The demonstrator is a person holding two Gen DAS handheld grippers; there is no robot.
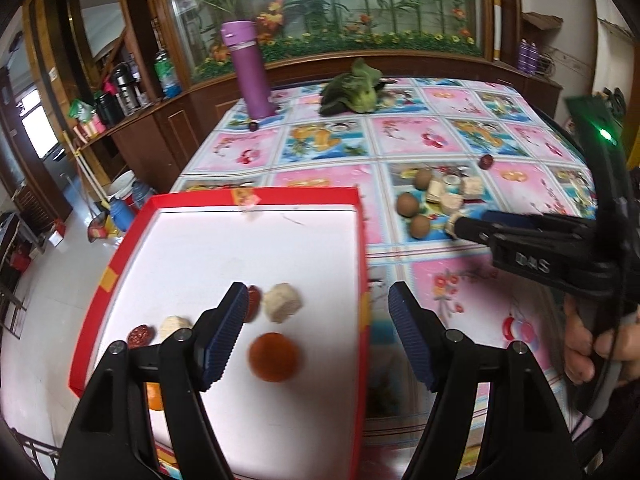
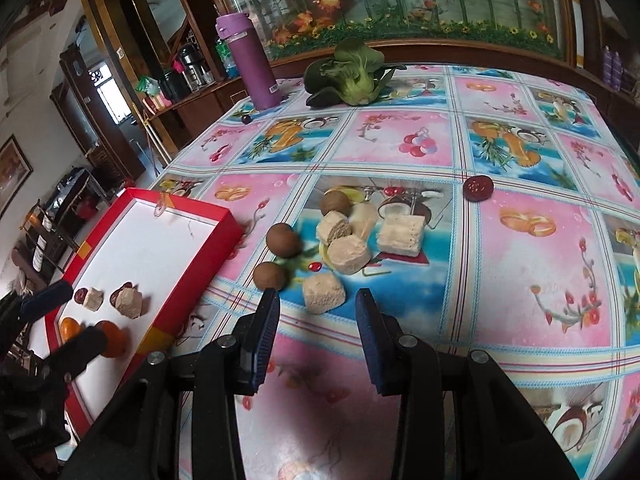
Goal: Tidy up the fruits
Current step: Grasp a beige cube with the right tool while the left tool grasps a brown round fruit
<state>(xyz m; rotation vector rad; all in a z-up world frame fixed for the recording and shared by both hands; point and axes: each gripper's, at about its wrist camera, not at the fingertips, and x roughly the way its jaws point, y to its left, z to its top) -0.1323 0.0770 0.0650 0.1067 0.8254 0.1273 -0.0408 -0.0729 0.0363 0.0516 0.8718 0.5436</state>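
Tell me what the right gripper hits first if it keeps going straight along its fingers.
Most likely the beige cake block lying just ahead of the open right gripper, roughly centred between its fingers. Depth is hard to judge through the fisheye.

Each gripper is matte black plastic with two angled arms ending in dark blue ribbed pads. The left gripper [image 1: 316,336] and the right gripper [image 2: 318,340] both carry round silver screws at the arm joints. In the left wrist view the right gripper's body bears raised "DAS" lettering, a thin black cable and a green-lit circuit board.
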